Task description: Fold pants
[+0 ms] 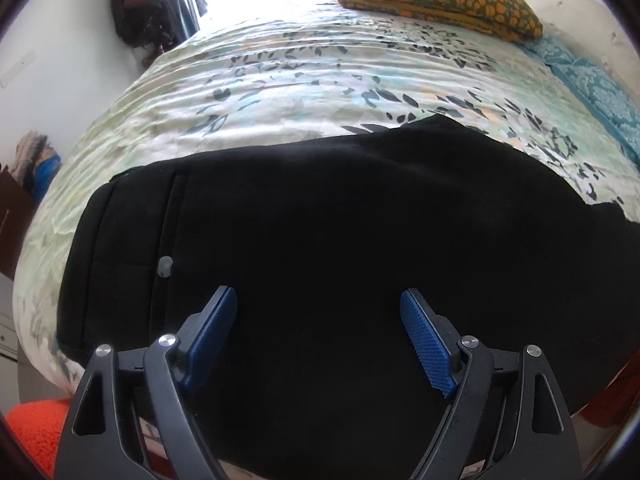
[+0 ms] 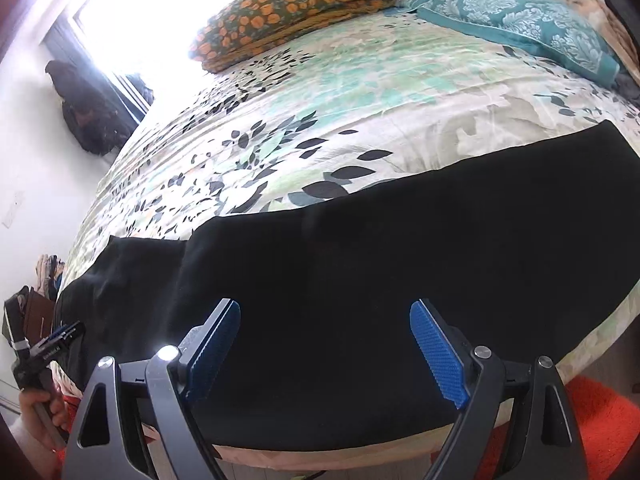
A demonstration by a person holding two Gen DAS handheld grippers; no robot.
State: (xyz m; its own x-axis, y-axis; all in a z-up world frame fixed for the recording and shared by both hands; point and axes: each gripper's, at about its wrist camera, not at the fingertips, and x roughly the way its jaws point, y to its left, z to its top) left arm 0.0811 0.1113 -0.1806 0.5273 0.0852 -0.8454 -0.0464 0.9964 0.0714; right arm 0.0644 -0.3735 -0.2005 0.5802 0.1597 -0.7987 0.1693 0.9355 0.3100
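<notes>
Black pants [image 1: 320,232] lie flat along the near edge of a bed with a floral sheet [image 1: 280,80]. The left wrist view shows the waistband end at left, with a pocket seam and a small grey button [image 1: 165,266]. My left gripper [image 1: 318,320] is open and empty, just above the pants' near part. The right wrist view shows the legs [image 2: 400,264] stretching to the right. My right gripper [image 2: 324,332] is open and empty above them. The left gripper [image 2: 60,336], in a hand, shows at the far left of the right wrist view.
An orange-flowered folded blanket [image 2: 296,4] and a teal pillow [image 2: 528,20] lie at the head of the bed. A dark bag [image 2: 92,116] hangs by the bright window. An orange rug [image 2: 600,432] lies on the floor by the bed. Clothes are piled at the left [image 1: 36,160].
</notes>
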